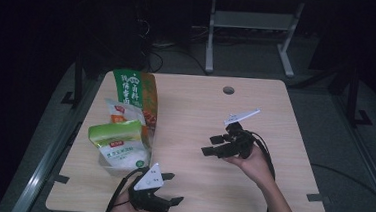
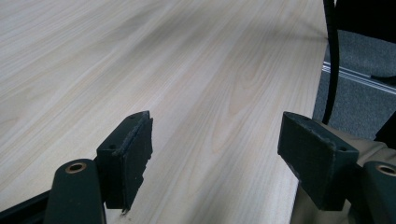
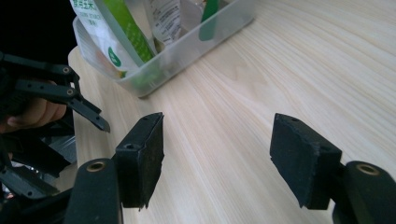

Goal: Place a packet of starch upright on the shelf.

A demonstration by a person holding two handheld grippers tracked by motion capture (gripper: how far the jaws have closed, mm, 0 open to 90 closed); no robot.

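At the near edge of the counter [image 1: 250,190], the left gripper [image 1: 169,189] rests level, jaws apart and empty. Farther in, the right gripper [image 1: 212,145] points left toward the clear bin [image 1: 107,166], jaws wide, holding nothing. All 3 food bags [image 1: 118,141] stand packed inside; little seems left.

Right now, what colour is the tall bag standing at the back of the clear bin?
The tall bag is green with white lettering and orange toward its lower right; clearest in the high view.
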